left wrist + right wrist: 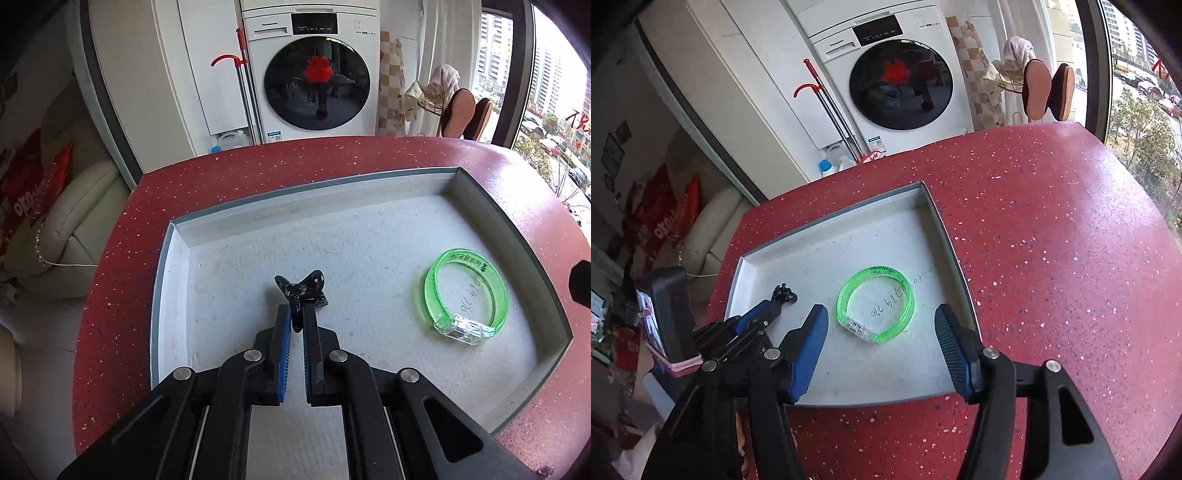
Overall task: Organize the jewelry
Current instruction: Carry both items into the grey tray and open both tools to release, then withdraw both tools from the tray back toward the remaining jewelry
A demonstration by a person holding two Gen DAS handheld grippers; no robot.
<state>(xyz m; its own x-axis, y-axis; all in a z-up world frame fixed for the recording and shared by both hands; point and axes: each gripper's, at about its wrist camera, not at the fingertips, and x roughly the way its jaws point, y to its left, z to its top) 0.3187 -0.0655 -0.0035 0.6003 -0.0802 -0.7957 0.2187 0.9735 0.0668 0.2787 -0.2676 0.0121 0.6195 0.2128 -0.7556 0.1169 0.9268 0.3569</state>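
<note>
A shallow grey tray (314,188) (831,225) sits on the red speckled counter. My left gripper (295,312) (770,310) is shut on a small black clip-like piece (301,290) (785,293), low over the tray's left half. A translucent green bracelet (467,258) (843,299) with a clear clasp lies flat on the tray's right half. My right gripper (881,309) stands open above the tray. Its blue pads (812,332) are spread to either side of the bracelet and do not touch it.
The red counter (1052,240) stretches wide to the right of the tray, with its rounded edge at the left and far side. Beyond it stand a white washing machine (314,74), a red-handled mop (242,74) and a cream sofa (74,221). A window (1145,110) fills the right.
</note>
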